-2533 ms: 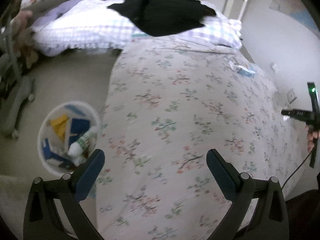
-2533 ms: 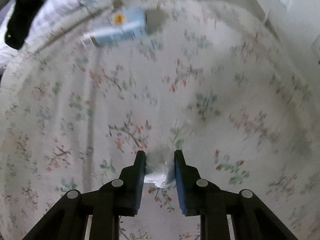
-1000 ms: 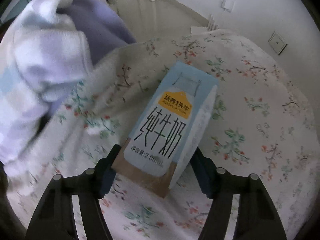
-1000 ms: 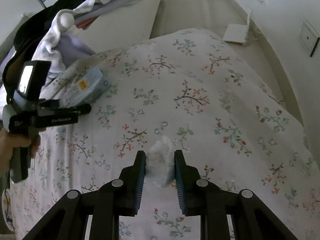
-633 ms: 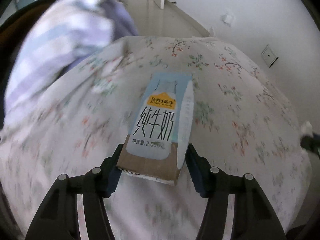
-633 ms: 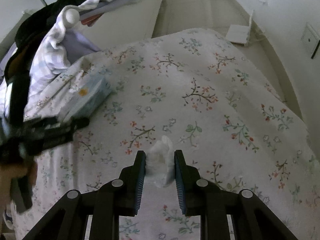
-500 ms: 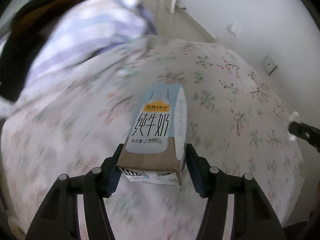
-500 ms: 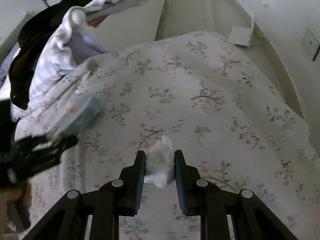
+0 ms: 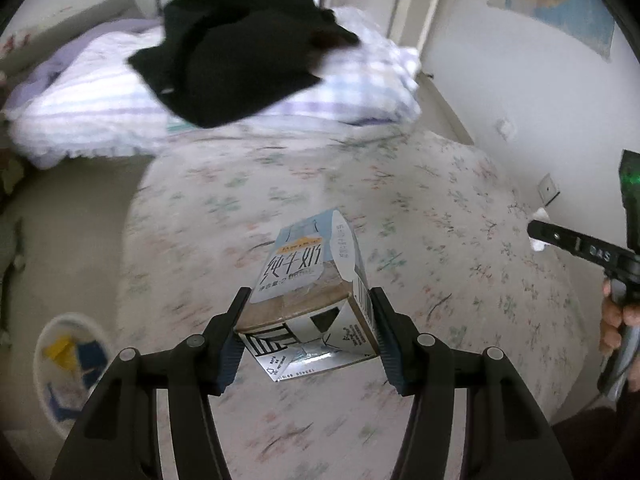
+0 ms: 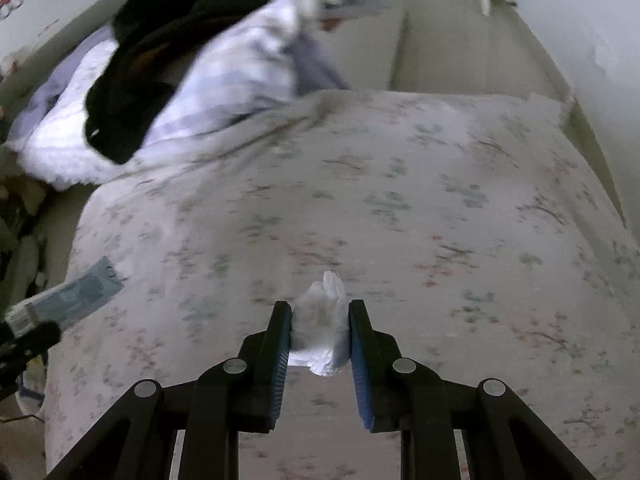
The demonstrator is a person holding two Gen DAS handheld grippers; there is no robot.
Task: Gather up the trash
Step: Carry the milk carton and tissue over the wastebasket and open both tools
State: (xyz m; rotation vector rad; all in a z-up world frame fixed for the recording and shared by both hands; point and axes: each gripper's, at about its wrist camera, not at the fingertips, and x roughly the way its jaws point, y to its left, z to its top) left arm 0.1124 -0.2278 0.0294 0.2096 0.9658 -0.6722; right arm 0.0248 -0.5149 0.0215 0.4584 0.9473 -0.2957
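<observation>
- The milk carton (image 9: pixel 316 292) sits clamped between the pads of the left tool (image 9: pixel 306 332), lifted clear of the bed (image 9: pixel 440 208). Its base end faces the camera and its printed top points away. The jaws have just been closing on it, and both pads now press its sides.
- Held by its lower end, the carton juts forward, which should let it drop freely once released.
- The right tool (image 10: pixel 320 340) is pinched on a crumpled white tissue (image 10: pixel 322 320), also carried above the floral cover; in the left view that tool (image 9: pixel 538 236) appears at the right edge, with a hand (image 9: pixel 618 316) on its grip.
- The white trash bin (image 9: pixel 70 364) stands on the floor beside the bed, at lower left in the left view, already holding blue and yellow scraps. Both pieces are probably headed there.
- Farther off, a black garment (image 9: pixel 240 52) lies over checked bedding (image 9: pixel 100 92) at the head of the bed.
</observation>
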